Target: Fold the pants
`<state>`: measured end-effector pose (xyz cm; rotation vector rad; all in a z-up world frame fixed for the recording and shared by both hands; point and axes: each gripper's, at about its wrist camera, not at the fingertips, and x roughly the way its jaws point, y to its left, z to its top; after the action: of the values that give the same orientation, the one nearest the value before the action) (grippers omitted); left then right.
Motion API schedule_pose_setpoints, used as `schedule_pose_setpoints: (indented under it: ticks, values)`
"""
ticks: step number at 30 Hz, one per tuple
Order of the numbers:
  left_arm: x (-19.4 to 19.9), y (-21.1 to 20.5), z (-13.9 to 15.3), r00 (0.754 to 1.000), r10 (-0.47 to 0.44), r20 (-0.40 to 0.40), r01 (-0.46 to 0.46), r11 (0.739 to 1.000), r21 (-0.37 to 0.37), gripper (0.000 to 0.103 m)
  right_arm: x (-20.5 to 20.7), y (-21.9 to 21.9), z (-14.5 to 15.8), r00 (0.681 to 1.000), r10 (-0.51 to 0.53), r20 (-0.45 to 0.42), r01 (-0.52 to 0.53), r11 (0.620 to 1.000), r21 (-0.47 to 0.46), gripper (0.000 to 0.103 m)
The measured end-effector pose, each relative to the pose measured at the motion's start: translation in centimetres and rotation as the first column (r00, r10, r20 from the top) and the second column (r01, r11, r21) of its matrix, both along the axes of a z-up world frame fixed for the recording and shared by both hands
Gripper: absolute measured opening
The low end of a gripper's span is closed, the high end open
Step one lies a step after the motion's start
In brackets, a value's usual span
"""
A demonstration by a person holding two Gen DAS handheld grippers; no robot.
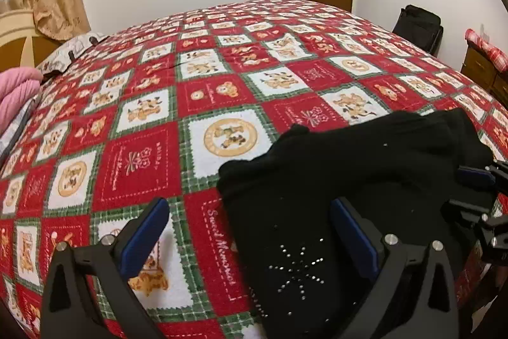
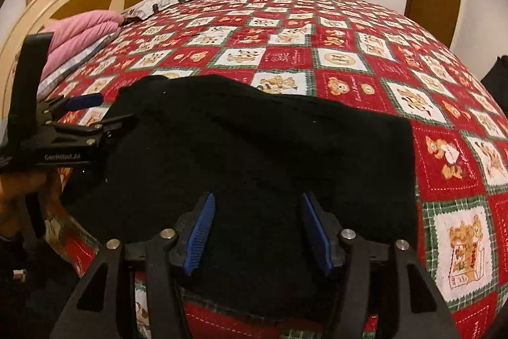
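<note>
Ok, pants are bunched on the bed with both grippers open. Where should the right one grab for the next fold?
Judging by the pose, take the black pants at the free right-hand edge, coming from the bare blanket side. That edge lies flat and clear, away from the left gripper. The right gripper hovers open above mid-cloth.

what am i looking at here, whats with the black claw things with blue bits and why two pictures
Those are two hand-held grippers with blue pads, one in each of a person's hands, each carrying a fisheye camera. One picture looks along the left gripper, the other along the right gripper. Both stand open and hold nothing. Black pants, bunched into a pile, lie on a bed with a red, white and green patchwork blanket. Each gripper appears at the edge of the other's picture. Pink bedding sits by the headboard.
</note>
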<state>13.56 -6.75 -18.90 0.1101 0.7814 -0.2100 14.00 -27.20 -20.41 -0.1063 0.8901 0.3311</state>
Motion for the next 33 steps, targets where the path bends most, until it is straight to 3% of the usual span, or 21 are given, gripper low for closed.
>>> schedule_pose_setpoints:
  ticks: [7,15,18,20,24,28,33]
  values:
    - [-1.0,0.8,0.5,1.0,0.009,0.006,-0.009,1.0,-0.02,0.103,-1.0,-1.6,1.8,1.0,-0.01,0.011,0.009,0.995,0.101,0.06]
    - [-2.0,0.9,1.4,1.0,-0.012,0.008,0.012,0.998,-0.069,0.103,-1.8,-3.2,3.8,0.991,-0.091,0.098,0.087,0.995,0.045,0.06]
    - [-2.3,1.3,0.6,0.999,-0.037,-0.016,0.034,0.992,-0.122,0.103,-1.0,-5.9,3.5,0.981,-0.182,0.072,0.178,0.983,0.055,0.06]
    - [-2.3,1.6,-0.3,0.999,-0.034,-0.031,0.03,0.99,-0.135,0.103,-0.3,-8.3,3.1,0.97,-0.242,0.023,0.238,0.964,0.122,0.061]
    - [-2.0,2.6,-1.4,0.997,-0.022,-0.076,0.002,0.968,-0.249,0.103,0.6,-10.7,1.9,0.968,-0.241,-0.073,0.251,0.942,0.221,0.061]
    - [-2.0,2.2,-1.4,0.998,-0.035,-0.056,0.019,0.967,-0.256,0.103,1.2,-11.2,0.3,0.966,-0.206,-0.153,0.246,0.914,0.323,0.061]
    - [-1.7,1.8,-1.5,0.996,-0.071,-0.049,0.053,0.952,-0.301,0.099,1.3,-10.7,-0.6,0.966,-0.192,-0.172,0.244,0.895,0.372,0.061]
